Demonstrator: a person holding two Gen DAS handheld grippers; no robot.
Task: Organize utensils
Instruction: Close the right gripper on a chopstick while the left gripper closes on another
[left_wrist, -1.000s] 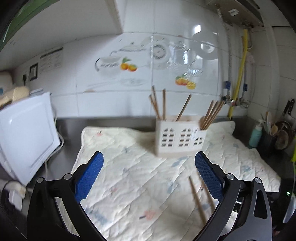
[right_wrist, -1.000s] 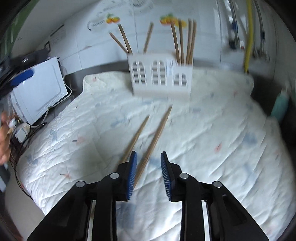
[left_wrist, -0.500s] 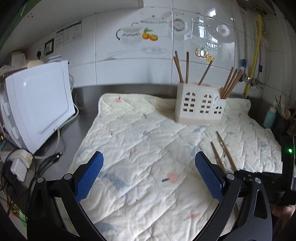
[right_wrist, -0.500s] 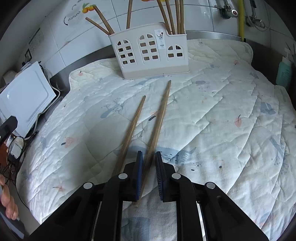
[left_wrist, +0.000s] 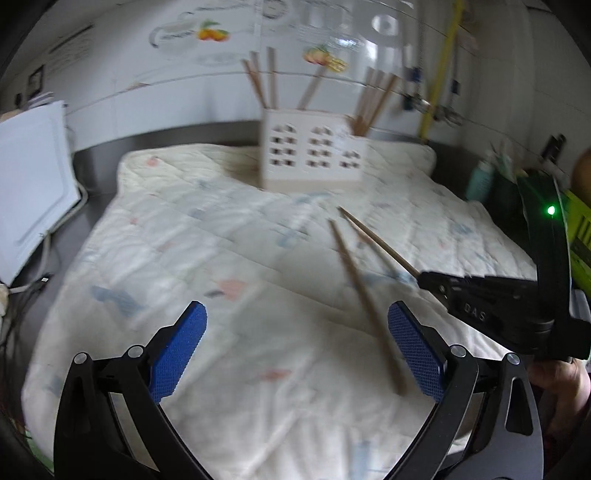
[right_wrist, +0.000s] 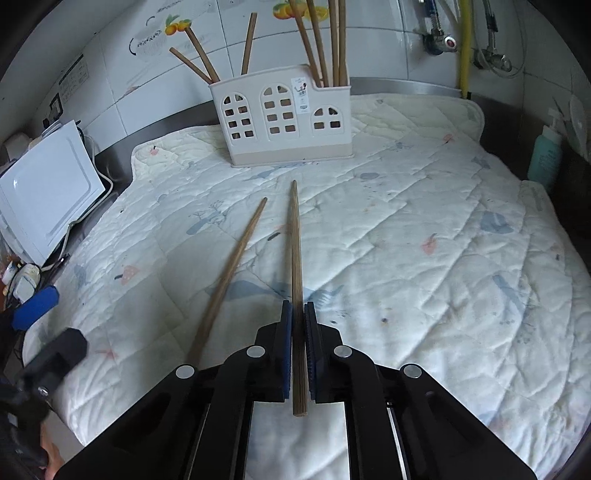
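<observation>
Blue-padded fingers (right_wrist: 286, 343) of right gripper (right_wrist: 297, 314) now clamped on long brown wooden chopsticks' right stick (right_wrist: 295, 251); a second ago they stood apart around it.
Second wooden chopstick (right_wrist: 229, 273) lies loose just left on white quilted mat (right_wrist: 424, 221). Left gripper (left_wrist: 295, 332) spread wide, empty, dropped lower over mat. White house-shaped plastic holder (right_wrist: 288, 118) unmoved at back, sticks inside.

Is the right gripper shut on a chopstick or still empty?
Shut on one: the right gripper clamps the chopstick between its blue pads.
</observation>
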